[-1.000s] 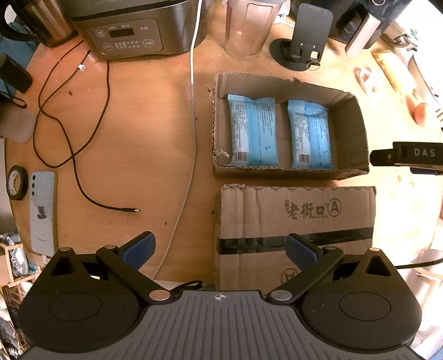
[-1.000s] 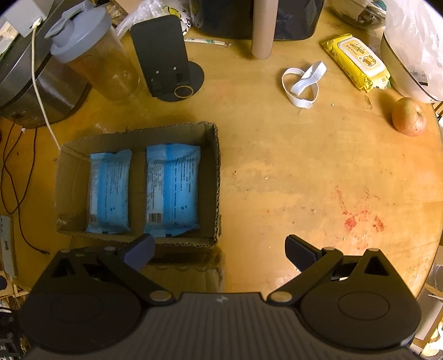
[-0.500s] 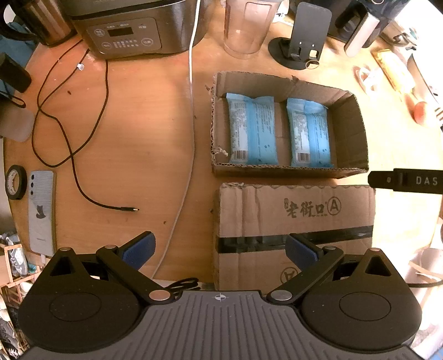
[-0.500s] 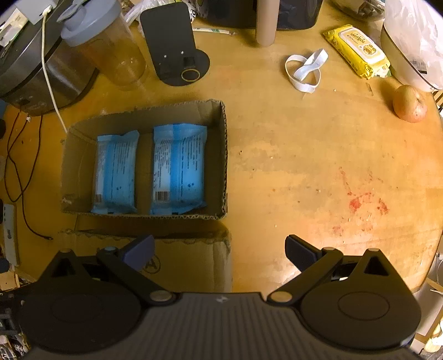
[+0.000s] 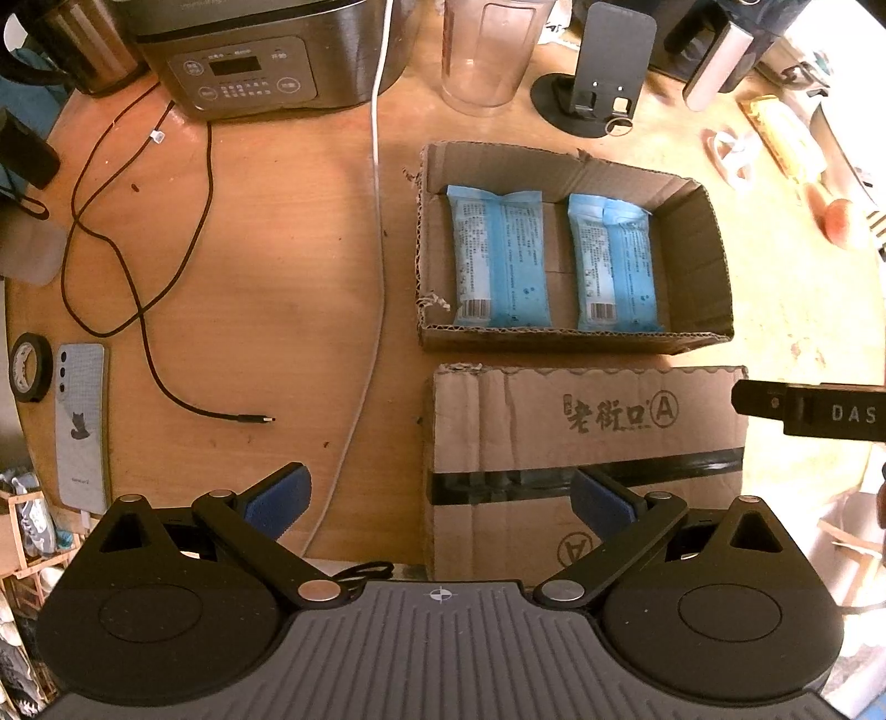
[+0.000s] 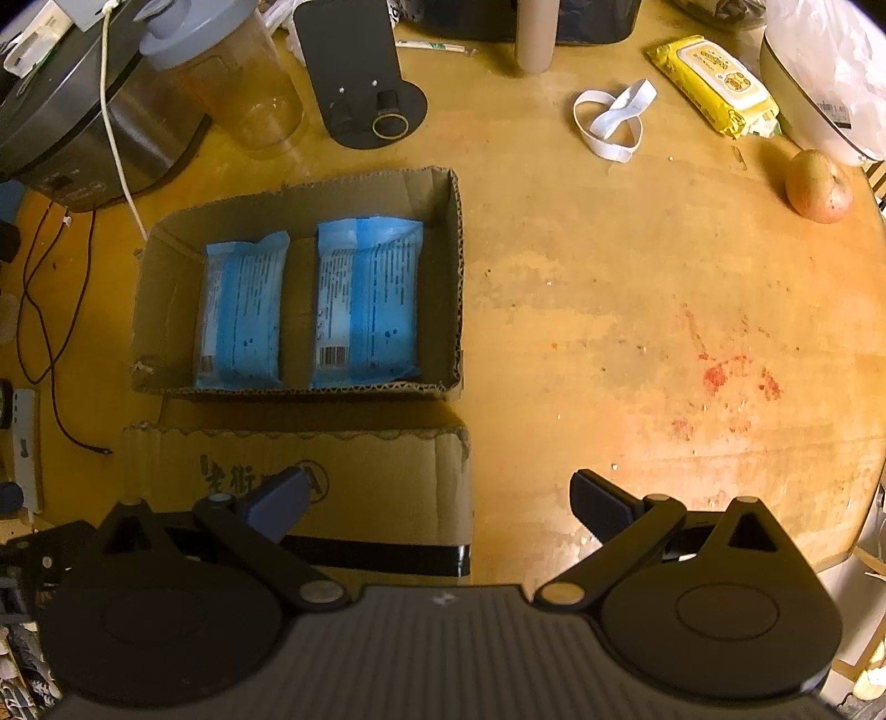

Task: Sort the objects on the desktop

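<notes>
An open cardboard box (image 5: 698, 243) (image 6: 454, 277) on the round wooden table holds two blue packets (image 5: 501, 260) (image 6: 365, 304) lying side by side. A closed printed carton (image 5: 587, 426) (image 6: 343, 487) sits just in front of it. My left gripper (image 5: 440, 501) hovers open over the carton's near left edge, holding nothing. My right gripper (image 6: 437, 501) hovers open over the carton's right end, also with nothing between its fingers. Its finger (image 5: 808, 410) pokes in at the right of the left wrist view.
A rice cooker (image 5: 266, 50), clear cup (image 5: 487, 55), black phone stand (image 5: 603, 77), black cable (image 5: 138, 266), phone (image 5: 80, 426) and tape roll (image 5: 27, 374) lie left and behind. To the right are a white strap (image 6: 609, 119), yellow wipes pack (image 6: 714, 83) and fruit (image 6: 819, 185).
Both grippers have pulled back toward the near edge, so the boxes sit farther off and the printed carton shows more in the right wrist view. Both stay open.
</notes>
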### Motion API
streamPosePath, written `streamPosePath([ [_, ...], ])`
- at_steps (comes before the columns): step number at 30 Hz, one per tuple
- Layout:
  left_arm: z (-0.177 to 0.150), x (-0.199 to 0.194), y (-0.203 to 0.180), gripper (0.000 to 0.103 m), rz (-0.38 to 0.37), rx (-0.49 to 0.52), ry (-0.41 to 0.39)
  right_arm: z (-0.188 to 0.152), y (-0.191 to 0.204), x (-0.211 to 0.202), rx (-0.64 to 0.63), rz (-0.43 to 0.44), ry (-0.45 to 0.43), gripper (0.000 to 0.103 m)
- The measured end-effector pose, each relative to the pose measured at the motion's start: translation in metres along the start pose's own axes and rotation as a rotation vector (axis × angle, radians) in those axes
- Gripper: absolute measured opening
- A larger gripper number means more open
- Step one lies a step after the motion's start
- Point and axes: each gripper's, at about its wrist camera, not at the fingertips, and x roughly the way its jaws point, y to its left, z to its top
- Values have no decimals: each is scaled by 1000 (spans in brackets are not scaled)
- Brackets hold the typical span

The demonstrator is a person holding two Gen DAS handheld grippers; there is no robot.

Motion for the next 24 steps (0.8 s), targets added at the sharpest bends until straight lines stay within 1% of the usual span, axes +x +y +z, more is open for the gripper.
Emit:
streamPosePath([
  [24,-1,0,-2,103,-1,2,-1,-25,-1,-1,-1,11,26,103],
])
